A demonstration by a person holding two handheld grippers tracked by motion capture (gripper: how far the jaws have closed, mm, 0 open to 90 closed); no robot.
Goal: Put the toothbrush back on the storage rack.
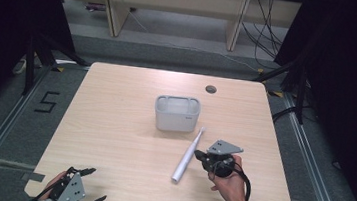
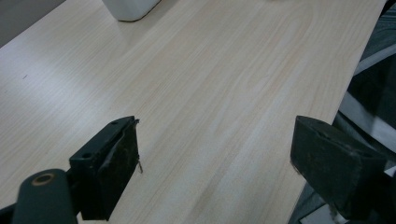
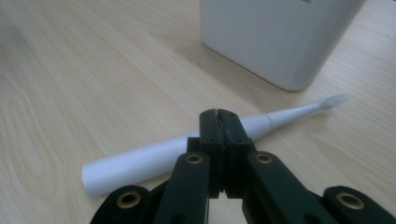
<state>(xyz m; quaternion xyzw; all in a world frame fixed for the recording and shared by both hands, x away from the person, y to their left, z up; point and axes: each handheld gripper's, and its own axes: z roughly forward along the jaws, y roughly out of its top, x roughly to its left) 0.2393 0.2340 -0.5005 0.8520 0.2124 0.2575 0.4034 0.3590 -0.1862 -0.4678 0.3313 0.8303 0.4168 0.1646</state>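
The white electric toothbrush [image 1: 188, 156] lay flat on the bench [image 1: 112, 139], right of centre, its bristled head pointing far toward the white rectangular container [image 1: 177, 113] and just short of its near right corner, its blunt handle end nearest the person. The right hand-held gripper [image 1: 200, 156] hovered just right of the handle, its jaws pressed together and holding nothing. To pick the brush up well, I judged the jaws would first have to part, then straddle the thick handle near its middle so it would not tip, closing squarely across the round body. The left hand-held gripper [image 1: 89, 171] sat at the near left corner, well apart from everything, its jaws wide apart over bare wood.

The right gripper view showed the bristles [image 3: 334, 100] and the seam between head stem and handle, too small to read from above. The high view alone showed the container's open top and a grommet hole [image 1: 211, 89] at the far edge
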